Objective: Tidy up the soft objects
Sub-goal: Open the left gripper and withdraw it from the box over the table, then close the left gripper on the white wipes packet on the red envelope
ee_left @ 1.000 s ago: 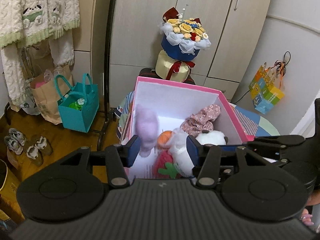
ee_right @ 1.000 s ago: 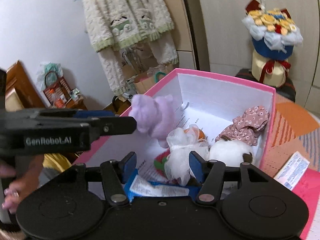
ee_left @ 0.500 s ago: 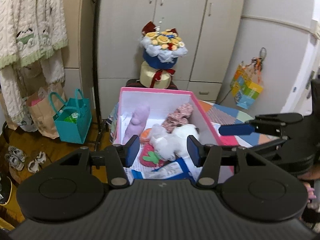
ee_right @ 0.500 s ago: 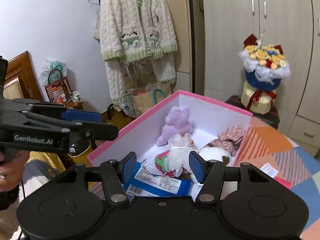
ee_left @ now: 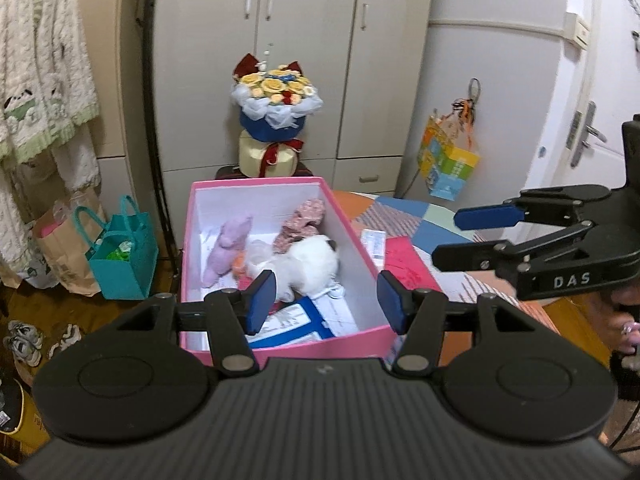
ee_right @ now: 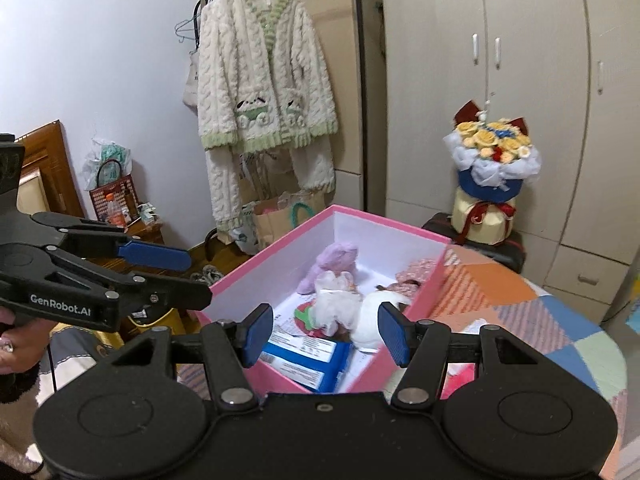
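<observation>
Both my grippers hover empty above the pink box (ee_left: 362, 256).
Left gripper (ee_left: 326, 300) and right gripper (ee_right: 326, 334) fingers spread; purple plush (ee_left: 226, 246) lies centre frame inside.

Pink box (ee_left: 362, 258) open-topped; soft toys (ee_left: 308, 260) crowd floor.

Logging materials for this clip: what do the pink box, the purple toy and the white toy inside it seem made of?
Pink box: likely paperboard, with matte, stiff, flat walls that are white inside. Purple toy: plush fabric, fuzzy and slumped against the wall. White toy: also looks plush, rounded and fluffy, though blur leaves its surface uncertain.
</observation>
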Demonstrator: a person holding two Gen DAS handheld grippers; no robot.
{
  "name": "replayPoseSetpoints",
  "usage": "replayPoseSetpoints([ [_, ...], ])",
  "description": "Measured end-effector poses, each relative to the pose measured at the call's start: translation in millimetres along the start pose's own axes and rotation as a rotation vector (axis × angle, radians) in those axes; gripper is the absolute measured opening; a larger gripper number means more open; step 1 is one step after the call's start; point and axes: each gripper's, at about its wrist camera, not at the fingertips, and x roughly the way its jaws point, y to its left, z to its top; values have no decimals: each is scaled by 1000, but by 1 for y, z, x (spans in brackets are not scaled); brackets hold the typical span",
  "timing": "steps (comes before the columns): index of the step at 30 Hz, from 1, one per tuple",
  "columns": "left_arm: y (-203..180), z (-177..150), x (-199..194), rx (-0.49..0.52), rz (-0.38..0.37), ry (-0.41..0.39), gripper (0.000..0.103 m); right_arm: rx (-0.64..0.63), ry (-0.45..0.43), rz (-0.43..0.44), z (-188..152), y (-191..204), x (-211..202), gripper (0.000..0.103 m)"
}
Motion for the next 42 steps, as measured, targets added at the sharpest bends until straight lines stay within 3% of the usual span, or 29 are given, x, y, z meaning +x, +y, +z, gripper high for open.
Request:
replayPoseSetpoints([
  [10, -52, -1, 16, 66, -84, 11, 53, 56, -10, -103, -41, -43, -46, 64],
  [18, -94, -3, 60, 70, -118, 47, 51, 65, 52, -123, -70, -79, -41, 66],
  [28, -124, 17, 148, 9, -56, 95, 45, 60, 95, -144, -111, -110, 23, 74],
  [32, -122, 28, 187, -21, -6, 127, 45, 88, 76, -149, -117, -125, 59, 90],
  [37, -124, 35, 229, -18, 71, 168, 45, 109, 57, -177, -121, -130, 90, 93],
  [42, -124, 42, 261, -15, 86, 247, 45, 113, 87, -196, -122, -128, 115, 94],
])
